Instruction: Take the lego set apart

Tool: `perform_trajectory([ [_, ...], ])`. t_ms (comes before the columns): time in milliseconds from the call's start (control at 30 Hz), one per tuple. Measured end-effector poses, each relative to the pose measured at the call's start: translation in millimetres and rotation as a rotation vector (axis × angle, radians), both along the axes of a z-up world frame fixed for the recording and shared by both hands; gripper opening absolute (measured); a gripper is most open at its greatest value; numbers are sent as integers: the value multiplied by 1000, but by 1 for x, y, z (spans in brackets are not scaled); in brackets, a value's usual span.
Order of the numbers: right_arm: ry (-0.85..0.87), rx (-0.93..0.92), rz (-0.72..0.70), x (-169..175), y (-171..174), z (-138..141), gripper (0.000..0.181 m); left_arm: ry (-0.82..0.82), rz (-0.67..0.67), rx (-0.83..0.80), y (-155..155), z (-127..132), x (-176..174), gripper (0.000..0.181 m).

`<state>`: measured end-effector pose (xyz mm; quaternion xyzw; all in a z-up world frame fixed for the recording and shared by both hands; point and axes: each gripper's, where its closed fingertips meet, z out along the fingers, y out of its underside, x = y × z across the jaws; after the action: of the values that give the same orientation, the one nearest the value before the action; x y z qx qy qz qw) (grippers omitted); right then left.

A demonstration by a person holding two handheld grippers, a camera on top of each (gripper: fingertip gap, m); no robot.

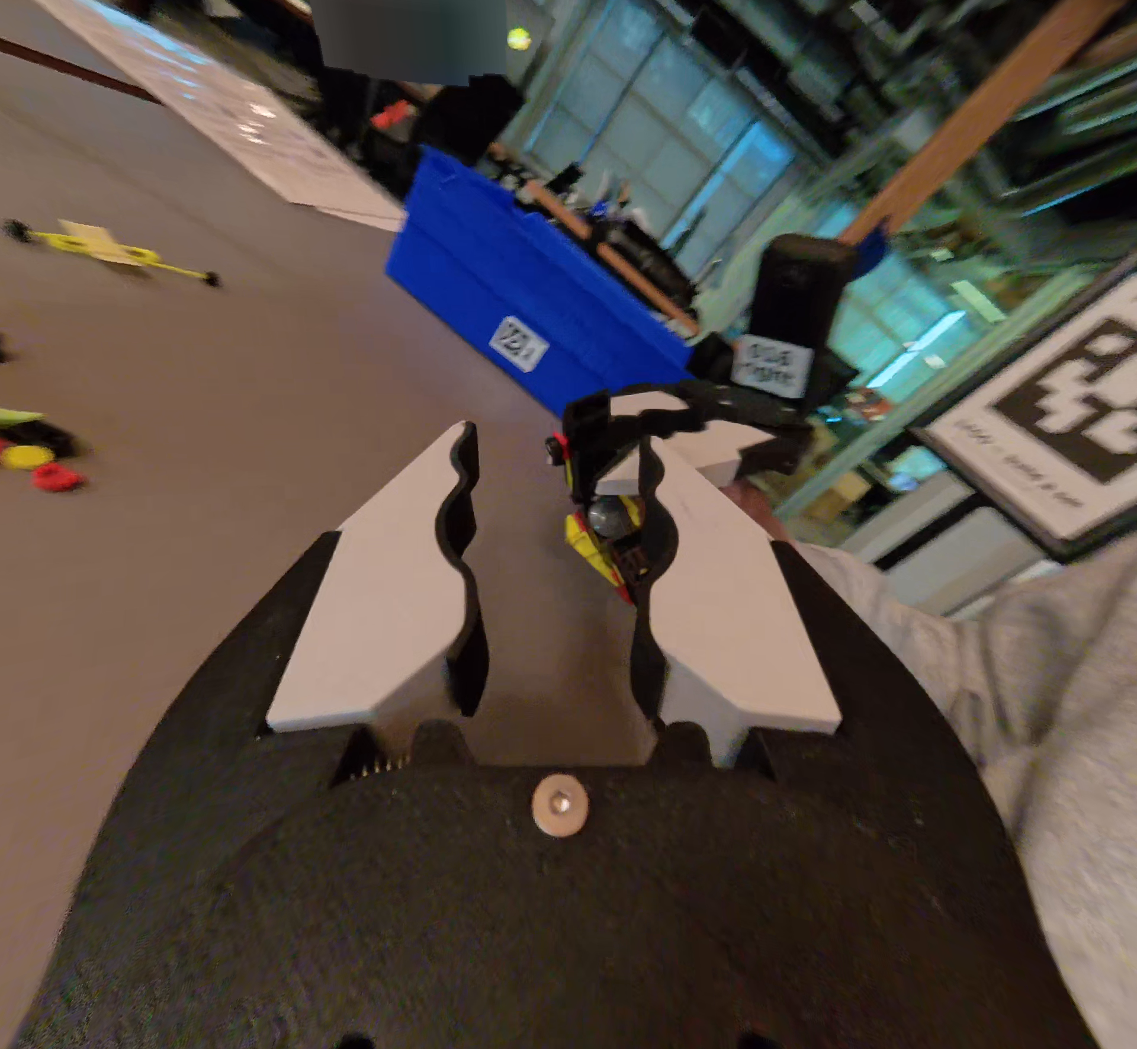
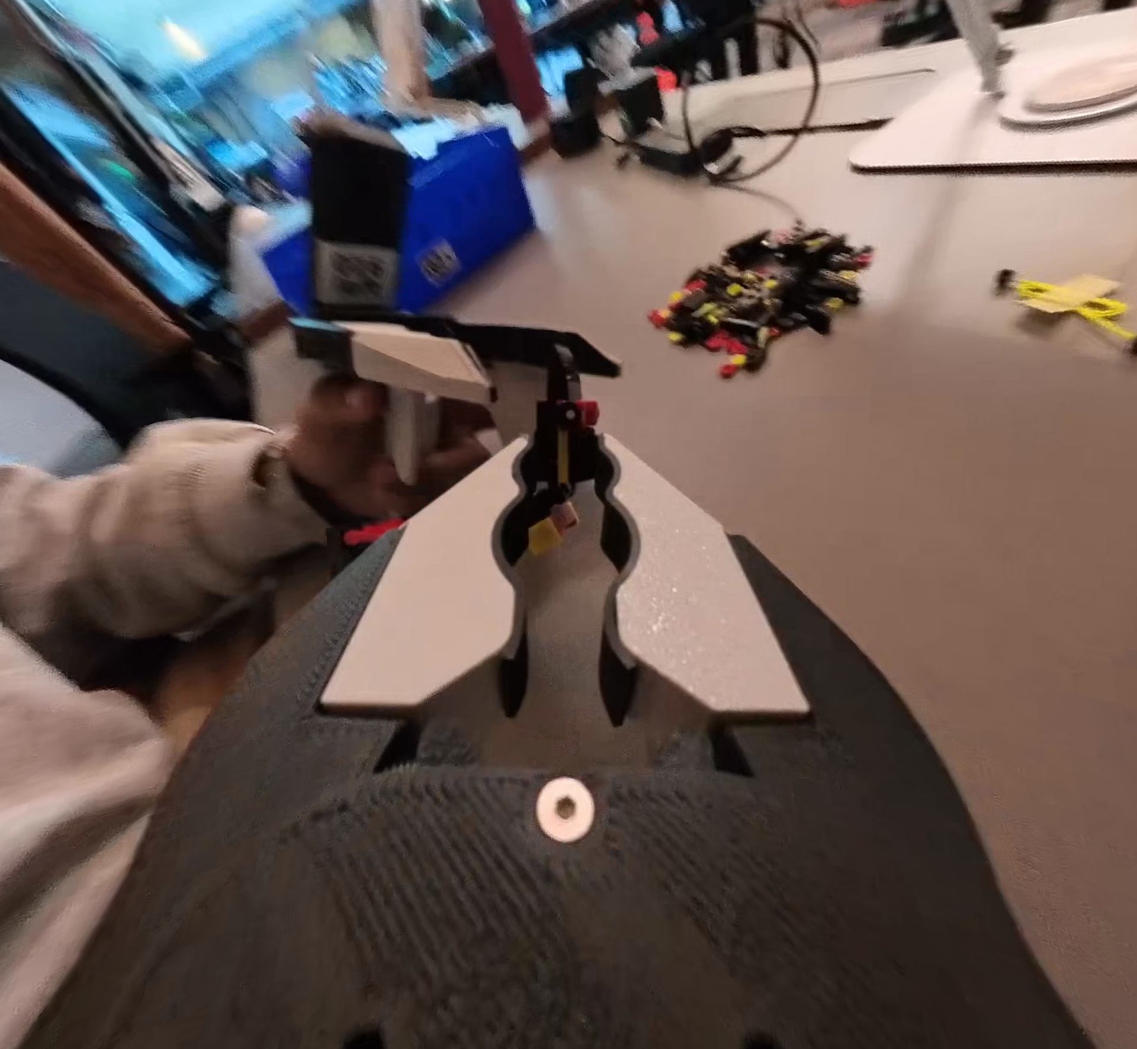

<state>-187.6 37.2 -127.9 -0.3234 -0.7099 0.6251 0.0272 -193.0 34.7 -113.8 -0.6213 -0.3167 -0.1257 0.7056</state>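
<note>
Both grippers meet over the surface [image 2: 800,527] on one small lego piece [image 2: 557,465]: the right gripper [image 2: 563,453] has its jaws narrowed on it, while the left gripper [image 1: 557,484] looks wide, one jaw against it. Next, I'd guess, a careful pull apart. Loose bricks [image 2: 769,293] lie heaped toward the far edge by a blue bin [image 1: 523,293], cluttered benches behind

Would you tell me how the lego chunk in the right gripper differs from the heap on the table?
The lego chunk is pinched in the right gripper, off the table; the heap lies on it. The chunk is joined pieces in one narrow upright strip; the heap is many pieces spread wide and low. Both are mostly black with yellow and red bits.
</note>
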Motion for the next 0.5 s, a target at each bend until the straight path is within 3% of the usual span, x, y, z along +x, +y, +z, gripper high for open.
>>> perform_trajectory([
  [100, -60, -148, 69, 9, 1, 11, 15, -32, -115, 102, 4, 11, 15, 49],
  [300, -59, -237, 129, 20, -4, 22, 15, -69, -242, 94, 17, 4, 34, 48],
  [500, -92, -280, 134, 21, -5, 22, 15, -67, -281, 94, 23, 4, 43, 48],
])
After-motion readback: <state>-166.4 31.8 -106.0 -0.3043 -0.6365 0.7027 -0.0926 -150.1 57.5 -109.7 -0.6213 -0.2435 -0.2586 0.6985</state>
